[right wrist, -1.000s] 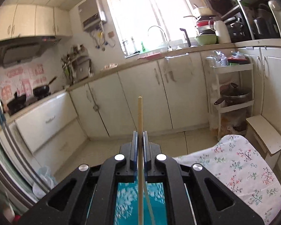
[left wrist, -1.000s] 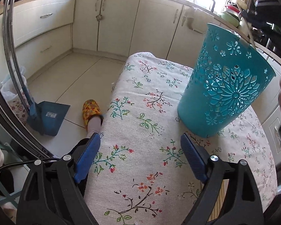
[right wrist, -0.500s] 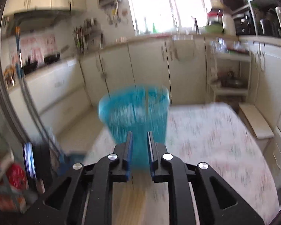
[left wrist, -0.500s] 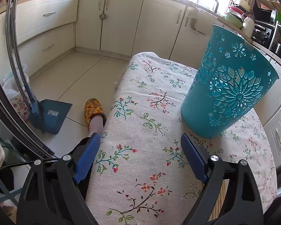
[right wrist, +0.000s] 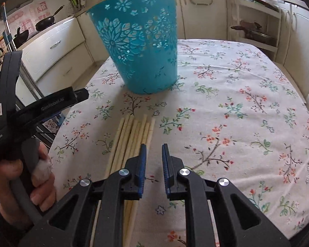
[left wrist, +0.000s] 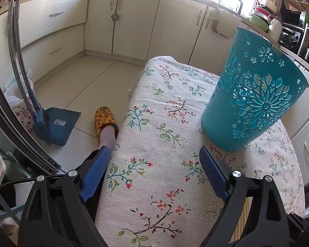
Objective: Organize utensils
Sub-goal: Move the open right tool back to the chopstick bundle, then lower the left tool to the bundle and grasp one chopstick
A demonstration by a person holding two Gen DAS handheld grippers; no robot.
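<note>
A teal cut-out basket [right wrist: 140, 41] stands upright on the floral tablecloth [right wrist: 226, 107]; it also shows in the left wrist view [left wrist: 255, 94]. Several pale wooden chopsticks [right wrist: 134, 135] lie side by side on the cloth in front of the basket. My right gripper [right wrist: 154, 148] is open and empty, just above the near part of the chopsticks, slightly to their right. My left gripper [left wrist: 154, 152] is wide open and empty over the table's left edge, left of the basket; its body shows in the right wrist view [right wrist: 37, 107]. Chopstick ends [left wrist: 242, 222] peek out beside its right finger.
The table edge drops to a tiled floor [left wrist: 88, 82] on the left, where a blue dustpan [left wrist: 55, 125] and a slippered foot [left wrist: 105, 119] are. Kitchen cabinets [left wrist: 134, 20] run behind. A white shelf rack [right wrist: 255, 24] stands beyond the table's far right.
My right gripper held one chopstick upright over the basket, then opened and let it go. It swung back and down and now hovers over the chopsticks on the cloth. The left gripper barely moved.
</note>
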